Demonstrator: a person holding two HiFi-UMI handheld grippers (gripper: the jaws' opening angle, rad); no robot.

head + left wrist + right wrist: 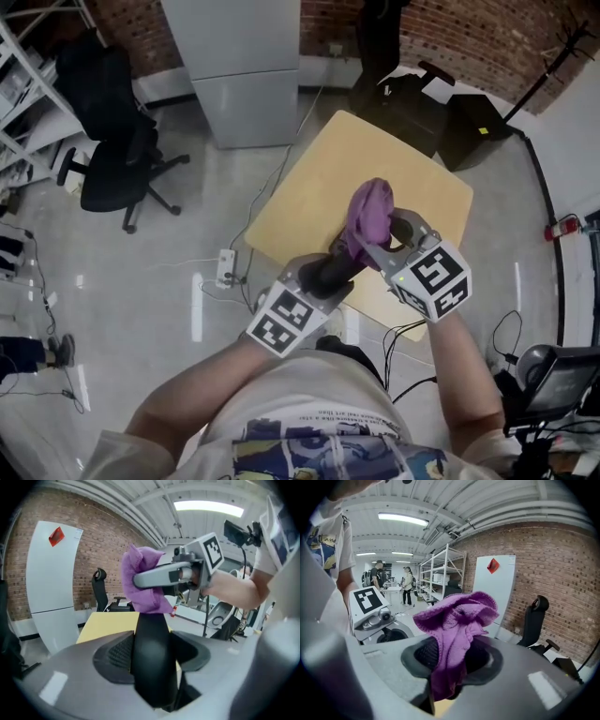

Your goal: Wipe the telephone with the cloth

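The left gripper (323, 279) was squeezed shut on the black telephone handset (152, 667). It held the handset up in the air, over the near edge of the yellow table (319, 169). The right gripper (450, 663) pinched the purple cloth (370, 211), and the cloth sat on the top end of the handset. The wiping step looked to be going on. Next, the cloth would need to rub down along the handset, with the left gripper holding it steady.
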